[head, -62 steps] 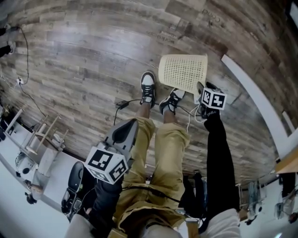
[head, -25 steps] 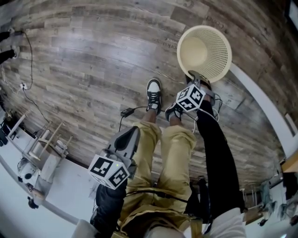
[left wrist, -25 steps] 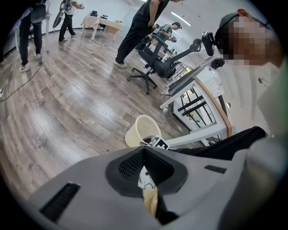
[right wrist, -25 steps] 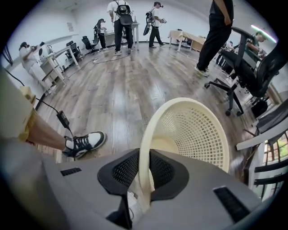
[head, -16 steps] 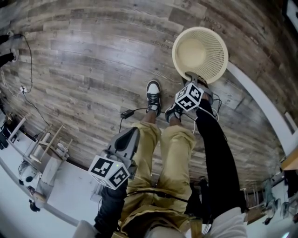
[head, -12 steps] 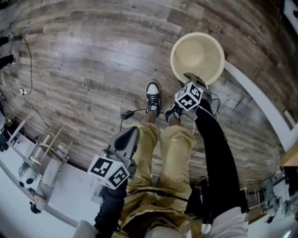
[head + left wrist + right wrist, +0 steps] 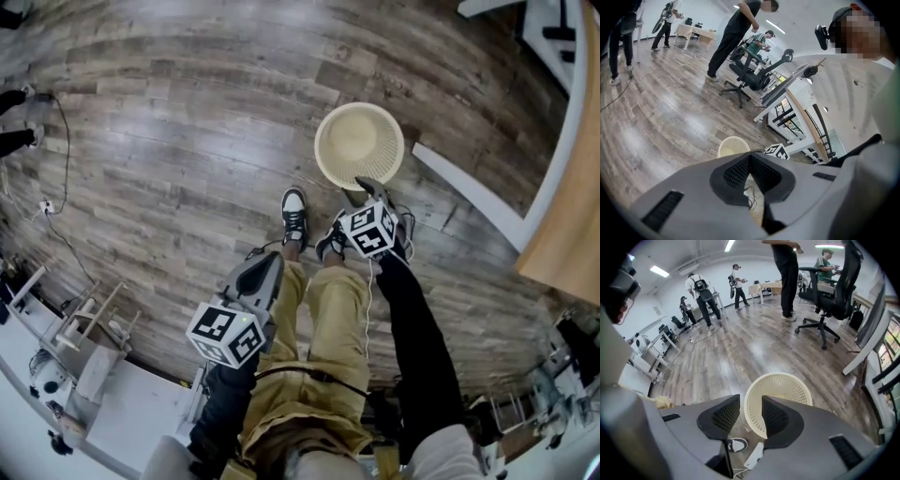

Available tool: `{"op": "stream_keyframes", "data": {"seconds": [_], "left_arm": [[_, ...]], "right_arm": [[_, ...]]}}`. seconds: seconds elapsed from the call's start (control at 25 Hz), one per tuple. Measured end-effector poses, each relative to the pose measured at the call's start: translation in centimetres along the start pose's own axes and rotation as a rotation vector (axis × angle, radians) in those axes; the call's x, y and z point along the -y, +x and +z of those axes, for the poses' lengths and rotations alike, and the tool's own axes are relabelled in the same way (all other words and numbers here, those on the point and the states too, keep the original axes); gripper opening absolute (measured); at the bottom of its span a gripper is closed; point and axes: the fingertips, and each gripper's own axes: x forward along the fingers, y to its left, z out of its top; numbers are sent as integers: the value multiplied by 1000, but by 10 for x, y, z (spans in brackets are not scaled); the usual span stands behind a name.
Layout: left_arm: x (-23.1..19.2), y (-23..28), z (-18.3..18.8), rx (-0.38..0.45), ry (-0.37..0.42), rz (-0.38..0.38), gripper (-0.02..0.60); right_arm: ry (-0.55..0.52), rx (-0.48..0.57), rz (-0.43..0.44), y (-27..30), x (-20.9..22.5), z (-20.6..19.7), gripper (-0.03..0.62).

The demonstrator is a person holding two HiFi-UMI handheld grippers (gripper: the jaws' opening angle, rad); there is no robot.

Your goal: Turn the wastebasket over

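Basket (image 7: 359, 145) stands mouth-up; right fingers (image 7: 723, 417) have just been opening, empty above it (left fingers (image 7: 736, 172) together, empty); seemingly the release, next just backing away

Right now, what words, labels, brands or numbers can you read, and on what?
None readable in any view.
Left cube, right cube: black-and-white square markers only, no letters or digits.
Wastebasket: plain mesh, no label.
Floor: nothing legible.

Wastebasket (image 7: 359, 143) stands mouth-up on the floor (image 7: 169, 141) right ahead of the person's shoes (image 7: 293, 214), a long bar (image 7: 461, 194) lies just to its right, desk (image 7: 562, 220) beyond that, racks (image 7: 89, 339) well off left.
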Motion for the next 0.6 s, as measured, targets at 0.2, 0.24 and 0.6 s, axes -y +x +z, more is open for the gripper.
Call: {"op": "stream_keyframes", "data": {"seconds": [0.2, 0.24, 0.6], "left_arm": [[57, -28, 57, 64, 75, -66, 2], [70, -39, 69, 79, 92, -76, 2], [182, -115, 181, 268, 303, -164, 2]], "right_arm": [[196, 163, -68, -113, -4, 64, 152], [223, 194, -87, -140, -7, 78, 152], [280, 531, -309, -373, -2, 202, 21]]}}
